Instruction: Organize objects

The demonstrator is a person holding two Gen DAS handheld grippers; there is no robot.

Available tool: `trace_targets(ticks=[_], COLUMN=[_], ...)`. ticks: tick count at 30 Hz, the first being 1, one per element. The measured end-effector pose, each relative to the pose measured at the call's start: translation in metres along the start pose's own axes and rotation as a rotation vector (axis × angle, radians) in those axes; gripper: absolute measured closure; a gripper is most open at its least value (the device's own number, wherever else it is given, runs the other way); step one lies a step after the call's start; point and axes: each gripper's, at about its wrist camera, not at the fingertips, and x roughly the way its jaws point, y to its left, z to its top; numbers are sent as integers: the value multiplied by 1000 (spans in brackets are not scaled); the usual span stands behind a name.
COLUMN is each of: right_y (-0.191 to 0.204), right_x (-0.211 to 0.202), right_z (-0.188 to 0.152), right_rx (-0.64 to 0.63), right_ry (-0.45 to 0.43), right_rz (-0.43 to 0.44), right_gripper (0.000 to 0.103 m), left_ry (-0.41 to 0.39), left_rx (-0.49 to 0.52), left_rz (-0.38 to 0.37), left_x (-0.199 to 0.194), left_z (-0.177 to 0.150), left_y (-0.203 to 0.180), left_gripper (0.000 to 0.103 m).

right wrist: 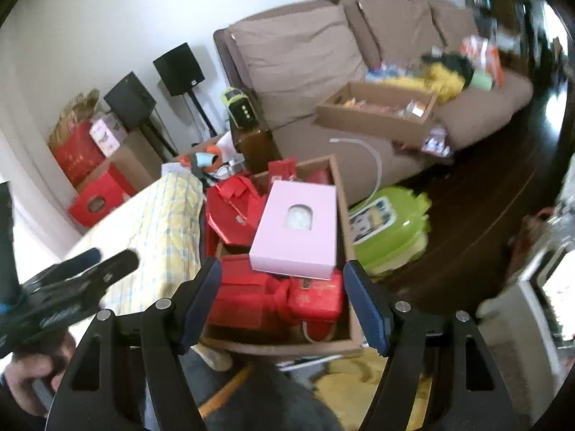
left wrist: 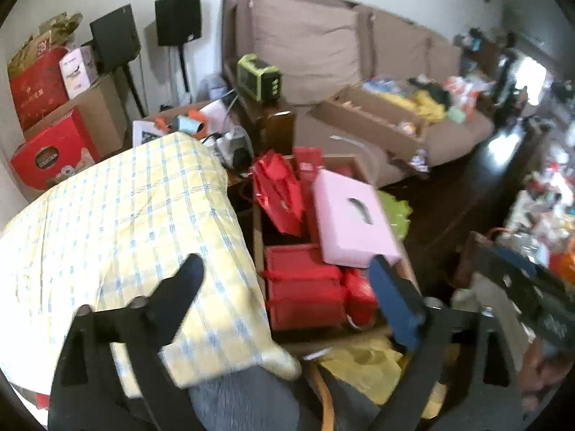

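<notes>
Resting askew on red boxes: pink box.

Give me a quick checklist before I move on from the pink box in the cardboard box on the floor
1. Left gripper empty: ok, jaws wide, nothing between them.
2. Right gripper empty: ok, open, clear of the load.
3. Pink box inside the cardboard box: ok, lying on the red boxes.
4. Pink box lying flat: not ok, it looks tilted.
5. Pink box stable: cannot tell.
6. Room left in the cardboard box: cannot tell, mostly covered.
</notes>
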Motion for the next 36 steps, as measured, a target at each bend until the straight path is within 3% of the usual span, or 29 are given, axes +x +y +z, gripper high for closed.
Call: trace_targets(ticks=[5, 8, 15, 24, 36], right_y=[22, 30, 49, 90, 101], right_x=[-44, -56, -72, -78, -73], right_z=[-13, -24, -45, -52, -54], right_rx=[-39, -49, -80, -182, -203], right_ry=[-9, -6, 17, 9, 19], right_rz=[-57, -97, -120, -89, -90], right_gripper=[28, 28, 28, 28, 28], left_ry=[-64, -94, -33, -69, -100], left_rx=[54, 48, 18, 5, 32], left_rz=[35, 18, -72, -1, 32], left_x=[-54, -76, -94, -119, -126], left_z=[-23, -29, -45, -52, -55], left_y=[-1, 0, 4, 15, 17], left_gripper=[0, 0, 0, 0, 0])
